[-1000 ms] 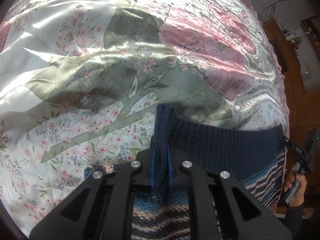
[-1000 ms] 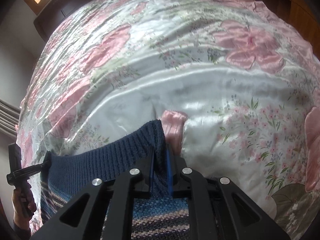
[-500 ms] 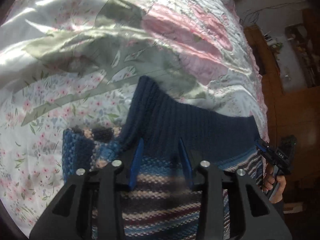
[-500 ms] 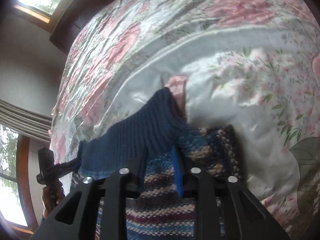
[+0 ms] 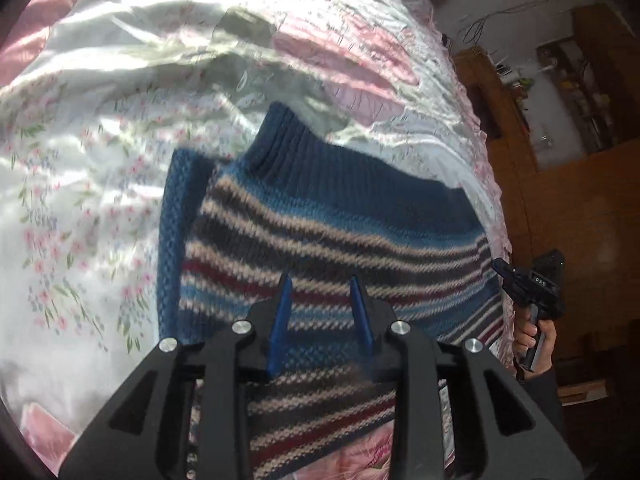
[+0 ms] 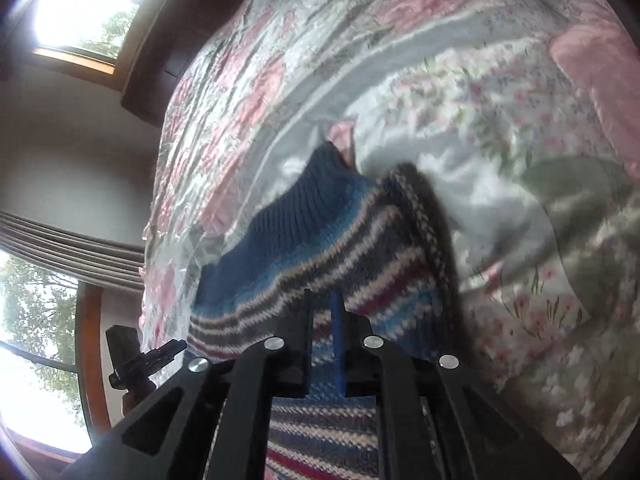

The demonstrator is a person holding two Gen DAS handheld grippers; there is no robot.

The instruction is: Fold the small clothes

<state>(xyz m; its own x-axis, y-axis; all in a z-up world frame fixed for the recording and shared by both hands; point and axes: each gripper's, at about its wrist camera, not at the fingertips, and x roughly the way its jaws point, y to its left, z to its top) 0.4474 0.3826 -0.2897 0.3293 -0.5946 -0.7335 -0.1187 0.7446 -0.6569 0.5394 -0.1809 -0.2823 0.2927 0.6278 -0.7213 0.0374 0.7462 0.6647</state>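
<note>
Left wrist: our left tongs (image 5: 323,312), clamped on the navy hem of the sweater (image 5: 344,216) a second ago, now stand apart and empty, lifted back over the stripes. The sweater lies folded on the bed (image 5: 92,184), hem laid over the body; the right tongs (image 5: 505,270) show at its far edge. Right wrist: right tongs (image 6: 322,334) have let go too, a narrow gap, nothing held. The left tongs (image 6: 170,349) sit at the sweater's (image 6: 320,240) other end. We judge this fold placed; next fold or smoothing follows.
</note>
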